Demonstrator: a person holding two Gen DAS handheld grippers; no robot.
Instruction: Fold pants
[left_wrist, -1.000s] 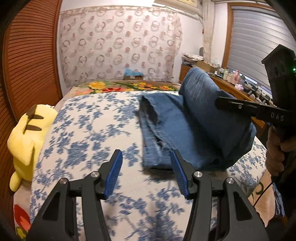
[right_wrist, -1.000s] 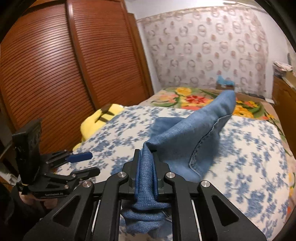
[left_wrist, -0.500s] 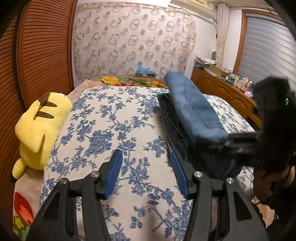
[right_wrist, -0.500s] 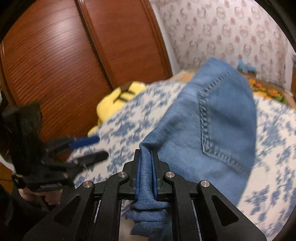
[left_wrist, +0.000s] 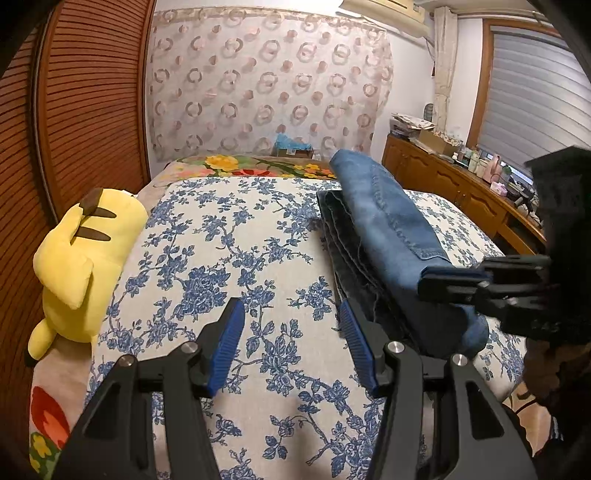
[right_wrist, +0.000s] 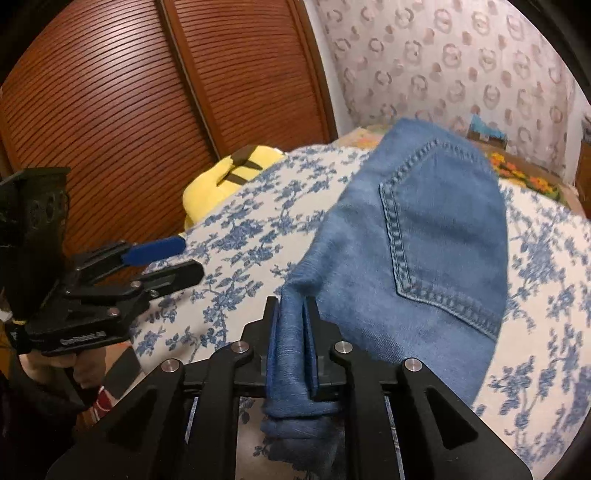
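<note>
Blue denim pants (left_wrist: 388, 229) lie on the right half of the flowered bedspread (left_wrist: 221, 258), folded over themselves with a back pocket (right_wrist: 436, 229) facing up. My right gripper (right_wrist: 293, 310) pinches the bunched near end of the pants between its pads, and its jaws are opening. In the left wrist view the right gripper (left_wrist: 454, 284) sits low at the fold's near right end. My left gripper (left_wrist: 291, 306) hovers open over bare bedspread just left of the pants with nothing between its fingers. From the right wrist view the left gripper (right_wrist: 184, 258) is off to the left.
A yellow plush toy (left_wrist: 81, 258) lies along the bed's left edge beside the brown slatted wardrobe doors (left_wrist: 74, 110). A wooden dresser (left_wrist: 461, 184) with clutter runs along the right wall. A flowered blanket (left_wrist: 251, 166) covers the far end of the bed.
The right gripper carried the upper layer of the pants over and down toward the near edge of the bed, so the fold lies lower and flatter. Its jaws have parted slightly. The left gripper stayed open.
</note>
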